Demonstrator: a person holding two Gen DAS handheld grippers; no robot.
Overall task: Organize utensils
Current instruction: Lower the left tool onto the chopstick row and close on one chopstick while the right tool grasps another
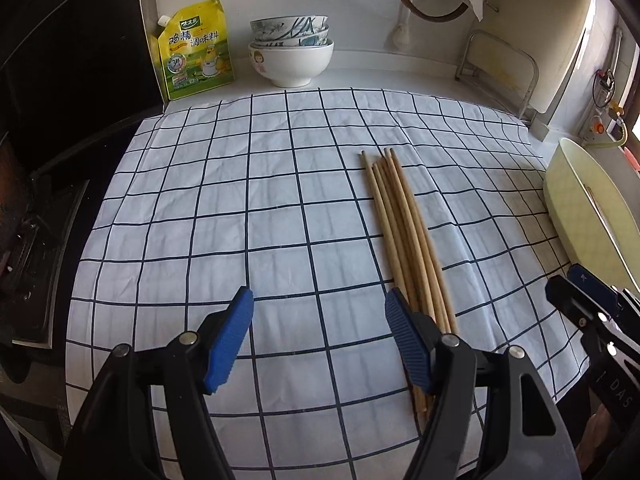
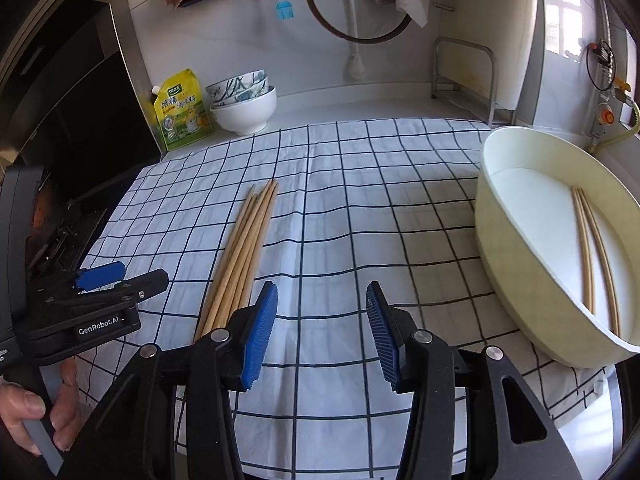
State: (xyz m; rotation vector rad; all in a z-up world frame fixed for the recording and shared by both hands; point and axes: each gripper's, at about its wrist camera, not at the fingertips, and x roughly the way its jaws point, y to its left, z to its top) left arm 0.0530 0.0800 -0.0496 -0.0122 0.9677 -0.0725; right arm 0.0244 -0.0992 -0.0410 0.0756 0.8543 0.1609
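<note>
Several wooden chopsticks (image 1: 404, 224) lie side by side on the checked cloth (image 1: 240, 208); they also show in the right wrist view (image 2: 244, 248). My left gripper (image 1: 320, 340) is open and empty, its right finger just left of the bundle's near ends. My right gripper (image 2: 320, 332) is open and empty above the cloth, between the bundle and a pale oval tray (image 2: 500, 216). Two chopsticks (image 2: 592, 252) lie in that tray. The tray's rim shows in the left wrist view (image 1: 576, 200).
Stacked bowls (image 1: 291, 50) and a yellow seasoning pouch (image 1: 194, 50) stand at the back of the counter. A metal rack (image 1: 500, 76) stands at the back right. A dark stove (image 1: 48, 216) borders the cloth on the left.
</note>
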